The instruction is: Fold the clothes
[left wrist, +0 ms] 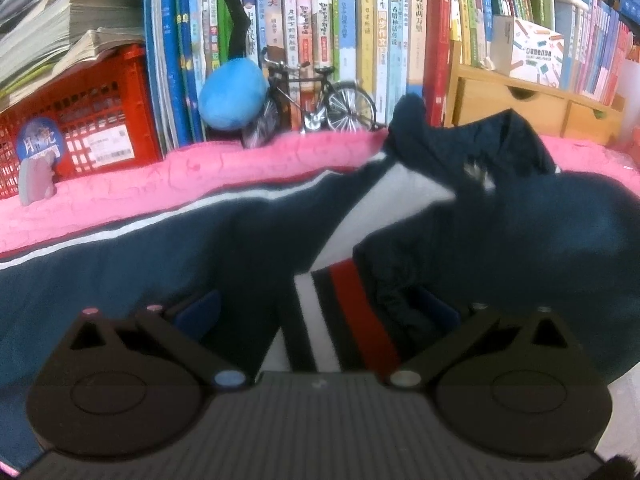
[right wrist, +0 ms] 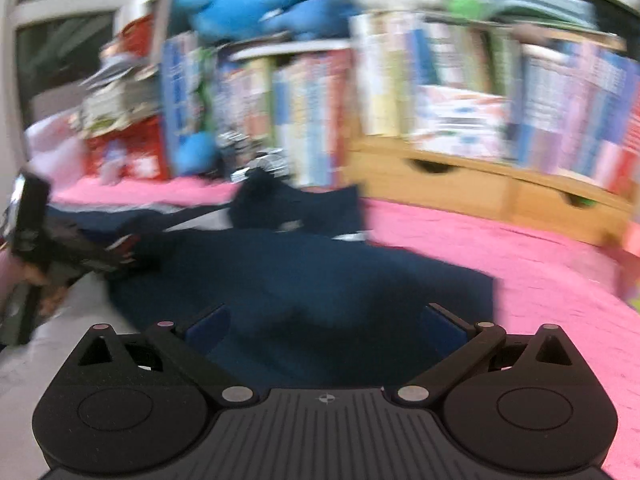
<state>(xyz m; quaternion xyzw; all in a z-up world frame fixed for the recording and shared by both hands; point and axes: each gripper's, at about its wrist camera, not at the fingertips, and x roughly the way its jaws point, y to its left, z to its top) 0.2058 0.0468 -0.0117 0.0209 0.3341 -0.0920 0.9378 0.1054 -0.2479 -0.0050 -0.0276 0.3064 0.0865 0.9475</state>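
Since the navy jacket (left wrist: 168, 264) sprawls limp across the pink blanket (left wrist: 200, 176), it should handle soft and light; I'd take a hem or sleeve edge. Left claw (left wrist: 320, 316) gapes wide, cloth between its fingers; right claw (right wrist: 326, 328) gapes too, gripping nothing. Toy bicycle (left wrist: 316, 104) and books (left wrist: 360, 40) crowd behind.

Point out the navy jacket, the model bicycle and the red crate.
navy jacket (left wrist: 132, 264): left wrist view, flat navy panel.
model bicycle (left wrist: 350, 108): left wrist view, rear wheel.
red crate (left wrist: 100, 100): left wrist view, front lattice wall.
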